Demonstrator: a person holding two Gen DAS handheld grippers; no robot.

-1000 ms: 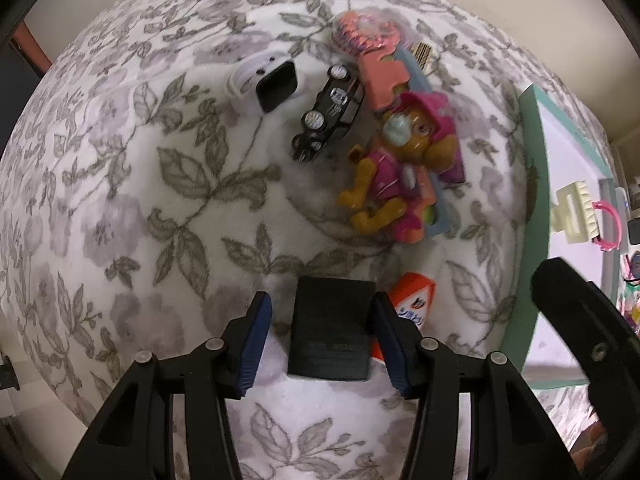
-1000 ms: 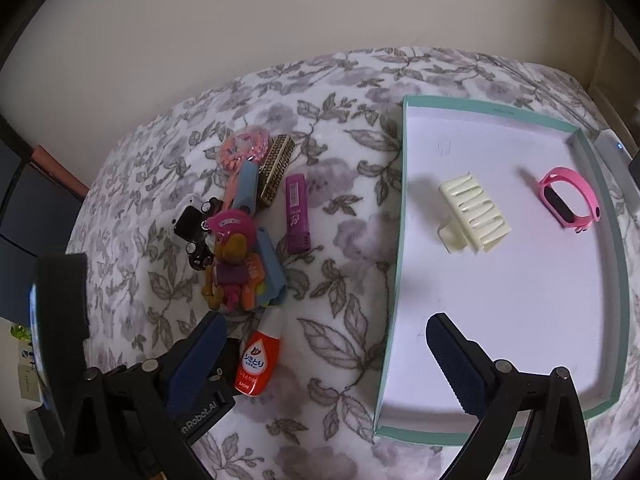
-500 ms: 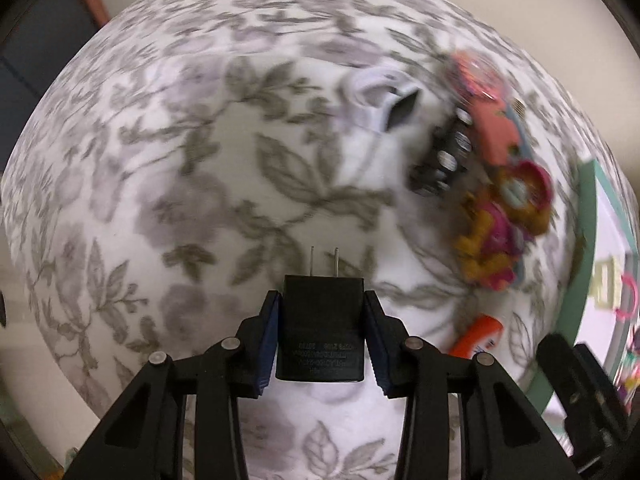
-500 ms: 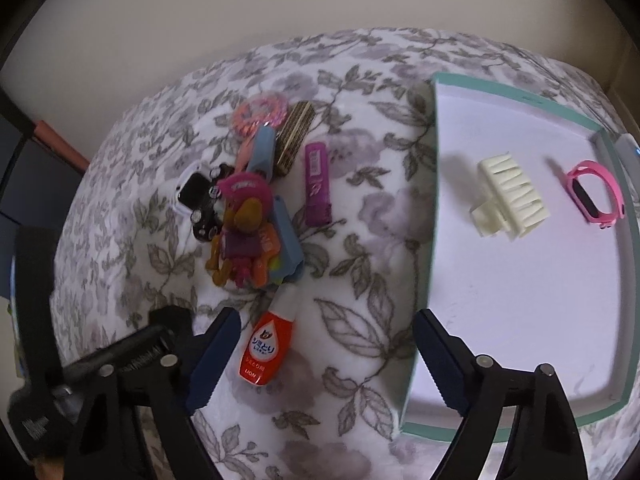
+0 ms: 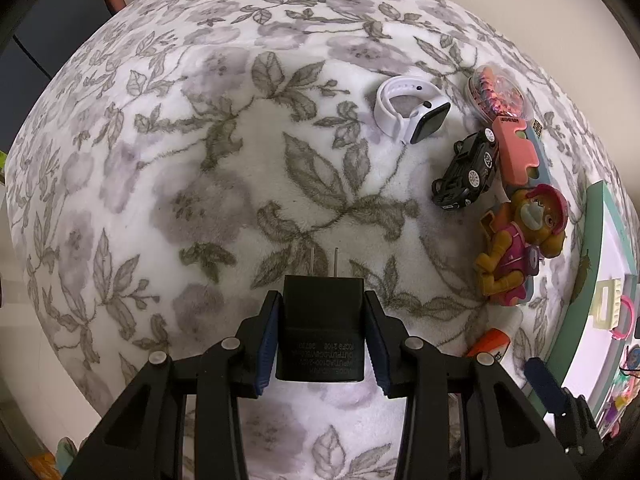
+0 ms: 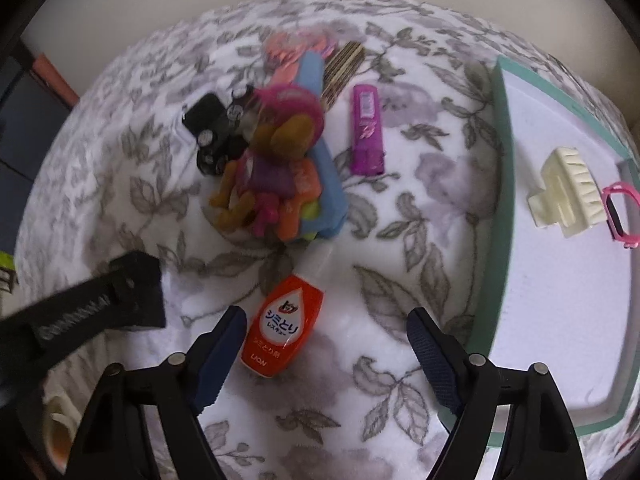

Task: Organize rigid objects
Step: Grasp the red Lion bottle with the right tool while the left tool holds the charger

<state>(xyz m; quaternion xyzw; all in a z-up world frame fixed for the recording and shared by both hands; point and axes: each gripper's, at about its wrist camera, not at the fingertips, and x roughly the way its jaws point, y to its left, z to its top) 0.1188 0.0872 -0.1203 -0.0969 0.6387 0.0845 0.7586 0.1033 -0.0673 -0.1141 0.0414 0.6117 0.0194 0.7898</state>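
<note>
Surface: soft floral blanket [image 5: 224,184], white with grey leaves and mauve flowers, over what looks like a bed; plain pale wall behind.
Left gripper [image 5: 323,330]: fingers pinching a black plug adapter [image 5: 322,326] by its two flat sides, prongs pointing away, lifted above the blanket.
Right gripper [image 6: 323,354]: fingers spread wide and holding nothing, hovering over an orange stain-remover bottle [image 6: 285,322] that lies near the blanket's near edge.
Tray: teal-rimmed white tray [image 6: 505,184] at the blanket's right edge, already holding a cream hair claw [image 6: 566,194] and a pink band [image 6: 620,216].
Loose pile: toward the far right of the blanket, a white smartwatch [image 5: 410,110], a black toy car [image 5: 466,174], a pink-hatted dog figure [image 5: 520,240] and a purple stick [image 6: 367,134].
Step in hand: probably carrying the adapter across to the tray.
Doing it well: keep the squeeze firm on the smooth sides, hold it level, pass above the pile and the rim, and set it on a bare part of the tray away from the claw before letting go.
Watch for: the right gripper sits between adapter and tray, so the two could collide.
</note>
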